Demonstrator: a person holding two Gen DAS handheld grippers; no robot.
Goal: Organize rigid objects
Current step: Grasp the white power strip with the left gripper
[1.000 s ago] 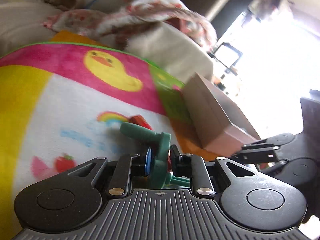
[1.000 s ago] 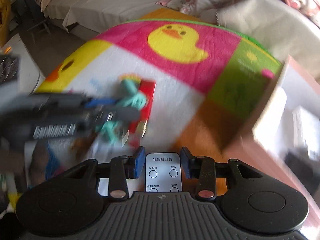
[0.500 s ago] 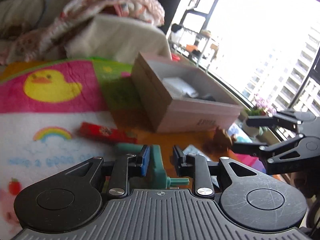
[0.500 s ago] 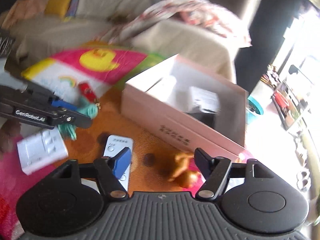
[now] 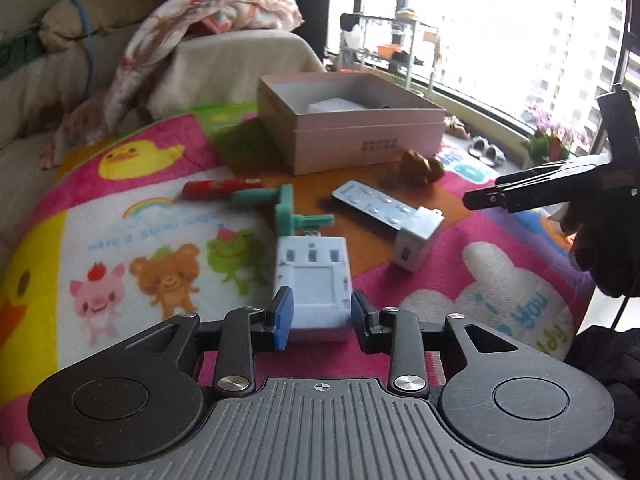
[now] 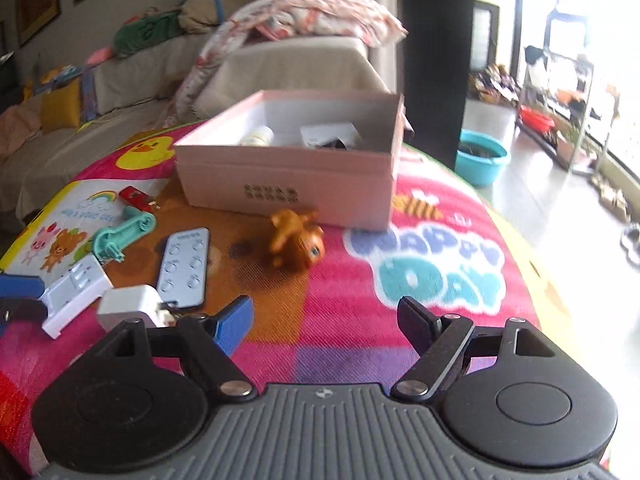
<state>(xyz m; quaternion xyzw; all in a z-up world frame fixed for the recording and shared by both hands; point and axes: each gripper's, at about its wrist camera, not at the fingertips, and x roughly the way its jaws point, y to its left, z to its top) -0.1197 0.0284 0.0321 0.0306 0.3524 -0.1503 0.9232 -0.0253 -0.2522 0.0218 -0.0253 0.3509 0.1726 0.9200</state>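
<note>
My left gripper [image 5: 319, 322] is open, its pads on either side of a white battery charger [image 5: 314, 284] that lies on the cartoon blanket [image 5: 132, 248]; I cannot tell if they touch it. The charger also shows in the right wrist view [image 6: 74, 292]. My right gripper [image 6: 326, 320] is open wide and empty above the blanket [image 6: 420, 276]. On the blanket lie a teal plastic piece [image 5: 286, 210], a red bar [image 5: 220, 188], a grey remote [image 5: 370, 204], a white plug adapter [image 5: 416, 242] and a brown toy animal [image 6: 296, 238]. A pink open box [image 6: 292, 168] holds a few items.
A sofa with a floral quilt [image 6: 304, 16] stands behind the box. A teal basin [image 6: 482, 160] sits on the floor to the right. Bright windows and a rack [image 5: 384, 40] lie beyond. The blanket's edge drops off at right [image 6: 532, 264].
My left gripper let go of the teal piece, pulled back and opened around the white charger. My right gripper released the remote, opened wide and swung right.
</note>
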